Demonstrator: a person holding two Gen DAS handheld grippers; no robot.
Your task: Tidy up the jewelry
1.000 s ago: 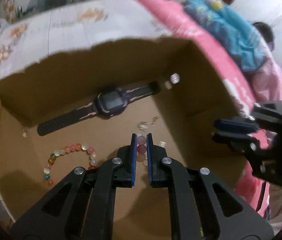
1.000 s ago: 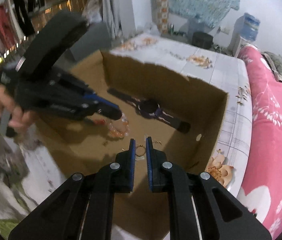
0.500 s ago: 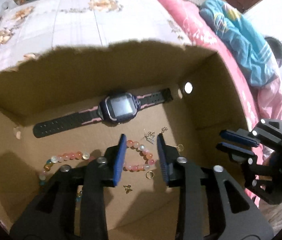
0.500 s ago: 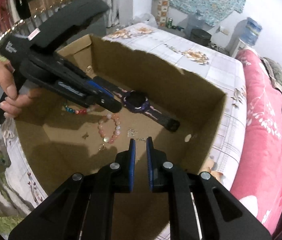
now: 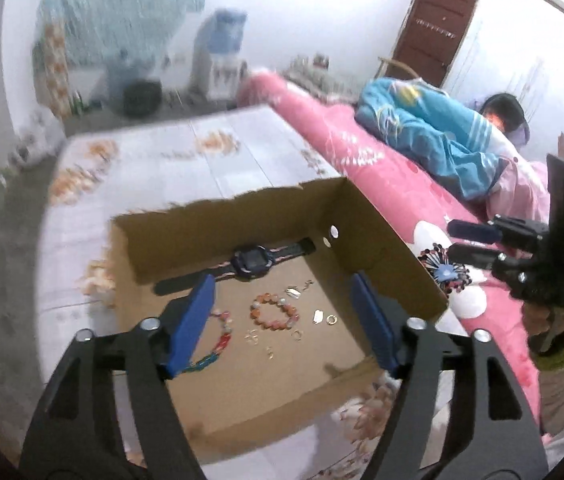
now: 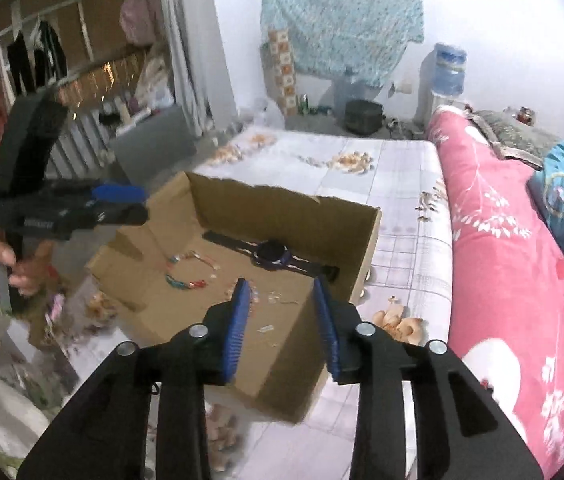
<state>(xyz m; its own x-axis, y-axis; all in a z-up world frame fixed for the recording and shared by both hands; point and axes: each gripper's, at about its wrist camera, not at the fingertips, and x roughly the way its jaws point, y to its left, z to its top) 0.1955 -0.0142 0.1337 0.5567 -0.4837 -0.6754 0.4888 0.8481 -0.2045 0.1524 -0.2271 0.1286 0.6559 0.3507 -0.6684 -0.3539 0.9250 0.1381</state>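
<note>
An open cardboard box (image 5: 382, 236) (image 6: 366, 240) sits on a white flowered tablecloth. On its floor lie a dark smartwatch (image 5: 252, 261) (image 6: 272, 254), an orange bead bracelet (image 5: 275, 313), a multicoloured bead bracelet (image 5: 216, 346) (image 6: 184, 280) and several small gold rings and charms (image 5: 318, 318). My left gripper (image 5: 282, 320) is open wide and empty, held well above the box. My right gripper (image 6: 280, 316) is open and empty above the box's near right corner. The right gripper also shows in the left wrist view (image 5: 478, 242), and the left gripper in the right wrist view (image 6: 122, 204).
A pink flowered bed (image 6: 502, 248) runs along the right of the table, with a blue blanket and a person lying on it (image 5: 498, 114). A water dispenser (image 6: 448, 68) and a dark pot (image 6: 362, 116) stand at the far wall. Clothes hang at the left (image 6: 22, 60).
The left gripper opened, let go of the orange bead bracelet and rose clear of the box. The right gripper opened and also rose and pulled back.
</note>
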